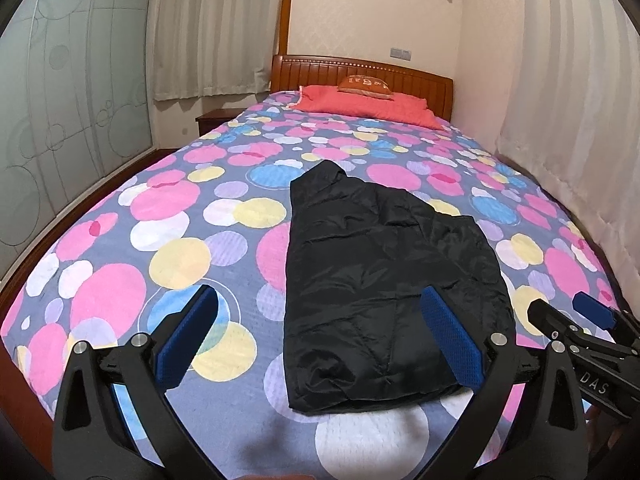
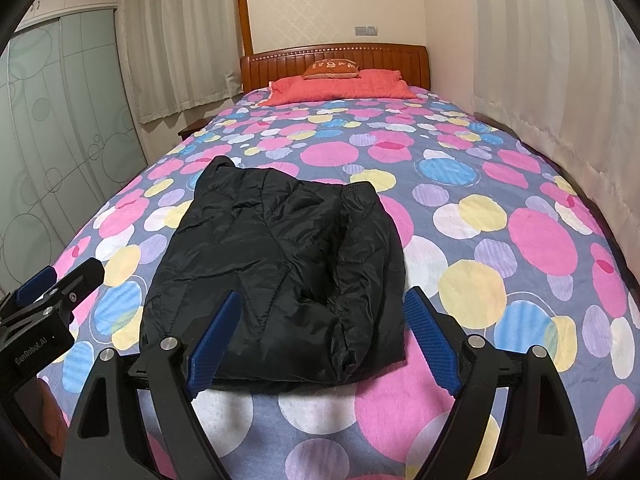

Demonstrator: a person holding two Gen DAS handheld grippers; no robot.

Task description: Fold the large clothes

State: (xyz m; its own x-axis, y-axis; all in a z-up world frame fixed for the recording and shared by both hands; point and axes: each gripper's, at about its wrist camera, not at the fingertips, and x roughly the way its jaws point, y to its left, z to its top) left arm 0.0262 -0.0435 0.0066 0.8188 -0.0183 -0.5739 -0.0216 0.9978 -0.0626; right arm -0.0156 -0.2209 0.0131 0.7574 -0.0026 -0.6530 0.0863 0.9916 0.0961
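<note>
Black jacket (image 1: 384, 280) lies folded on the bed (image 1: 168, 240), near its foot edge, hood end toward the headboard (image 1: 360, 76). Left gripper (image 1: 320, 332) and right gripper (image 2: 324, 332): fingers spread wide, grasping nothing, apart from the jacket.

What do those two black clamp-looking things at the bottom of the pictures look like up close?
Each tool, left tool and right tool, has glossy black angular arms with silver round bolts and two flat blue fingers with a ribbed, grippy texture. White lettering marks the bodies: one reads "DAS", the other "GenRobot.AI". No cables or sleeves show.
</note>
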